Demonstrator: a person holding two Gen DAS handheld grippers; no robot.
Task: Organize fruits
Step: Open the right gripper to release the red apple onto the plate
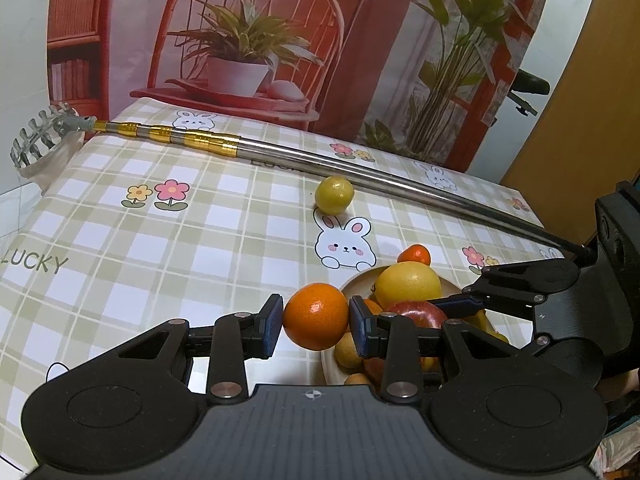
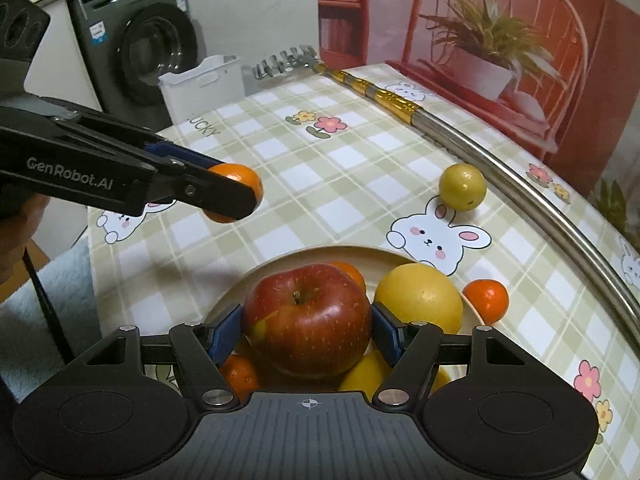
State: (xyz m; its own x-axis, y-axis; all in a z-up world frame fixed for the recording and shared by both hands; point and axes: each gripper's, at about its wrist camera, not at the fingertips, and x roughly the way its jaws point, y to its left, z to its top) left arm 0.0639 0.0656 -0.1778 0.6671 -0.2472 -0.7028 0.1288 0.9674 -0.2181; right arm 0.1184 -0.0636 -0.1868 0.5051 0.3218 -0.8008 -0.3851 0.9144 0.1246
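Left gripper (image 1: 316, 322): fingers clenched on an orange (image 1: 316, 316), held above the table (image 1: 132, 240) just beside the plate (image 2: 280, 264) rim. Right gripper (image 2: 307, 330): fingers grasping a red apple (image 2: 307, 318) over the plate.

Progress, as judged: well advanced but incomplete. The plate holds a large yellow citrus (image 2: 418, 298), further small oranges and yellow fruit, partly hidden. Outstanding on the cloth: a yellow-green fruit (image 2: 463, 192) toward the far edge, close to the telescopic picker pole (image 1: 360, 172), and a small orange (image 2: 486, 300) just beside the plate's right rim.
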